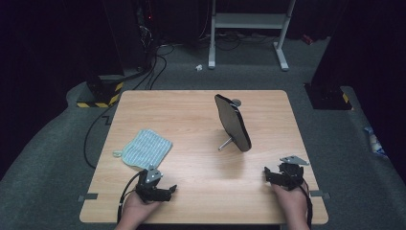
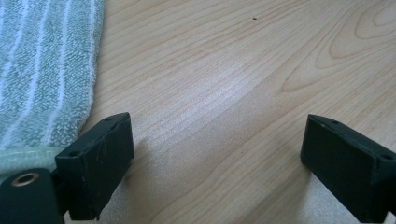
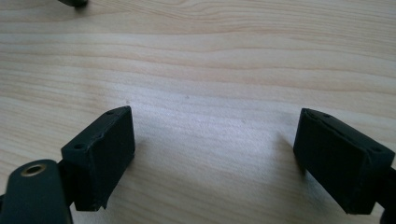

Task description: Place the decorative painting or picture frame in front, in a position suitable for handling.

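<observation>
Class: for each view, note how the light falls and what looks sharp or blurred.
High view: table brightly lit, surroundings dark, mirror casts a soft shadow. Left gripper view: cloth sharp, sheen on the wood. Right gripper view: pale glare between the open jaws, the nearest parts slightly soft.

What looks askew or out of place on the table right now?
Nothing is spilled or broken. The striped cloth lies crooked near the left gripper. The dark mirror leans back on its stand. Both grippers rest open and empty.
</observation>
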A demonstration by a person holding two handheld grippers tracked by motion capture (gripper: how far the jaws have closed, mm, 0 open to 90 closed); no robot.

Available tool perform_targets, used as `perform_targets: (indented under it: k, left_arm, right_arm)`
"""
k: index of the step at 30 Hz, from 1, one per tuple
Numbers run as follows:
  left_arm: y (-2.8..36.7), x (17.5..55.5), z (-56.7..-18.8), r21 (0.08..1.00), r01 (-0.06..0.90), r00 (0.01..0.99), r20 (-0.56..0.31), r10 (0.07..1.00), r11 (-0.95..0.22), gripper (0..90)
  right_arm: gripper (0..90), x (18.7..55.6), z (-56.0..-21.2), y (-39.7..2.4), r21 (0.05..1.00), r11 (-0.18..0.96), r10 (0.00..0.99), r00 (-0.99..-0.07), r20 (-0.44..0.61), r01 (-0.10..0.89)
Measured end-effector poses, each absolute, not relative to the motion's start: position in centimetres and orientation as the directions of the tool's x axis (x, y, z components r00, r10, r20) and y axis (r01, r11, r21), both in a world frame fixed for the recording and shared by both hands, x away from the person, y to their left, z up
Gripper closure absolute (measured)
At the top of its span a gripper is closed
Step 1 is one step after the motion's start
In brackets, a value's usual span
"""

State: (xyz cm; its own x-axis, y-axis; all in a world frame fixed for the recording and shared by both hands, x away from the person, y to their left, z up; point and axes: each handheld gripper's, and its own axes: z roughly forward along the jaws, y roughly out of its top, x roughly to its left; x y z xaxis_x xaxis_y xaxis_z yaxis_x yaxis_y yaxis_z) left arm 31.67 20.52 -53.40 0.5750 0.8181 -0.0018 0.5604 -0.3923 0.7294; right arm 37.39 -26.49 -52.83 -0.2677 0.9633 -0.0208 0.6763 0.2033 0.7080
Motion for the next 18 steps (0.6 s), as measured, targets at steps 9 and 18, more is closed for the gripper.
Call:
perform_targets:
  k: [9,18]
  left_arm:
    - [20.55,31.63,-53.39,0.728,0.561,0.575,-0.001,0.818,-0.393,9.7]
    - [20.56,31.59,-53.38,0.727,0.562,0.573,0.001,0.819,-0.394,9.5]
  right_arm:
    - [10.7,37.43,-52.83,-26.41,0.706,0.191,0.967,-0.255,-0.016,0.682]
    - [8.9,37.41,-52.84,-26.47,0.702,0.19,0.967,-0.254,-0.014,0.686]
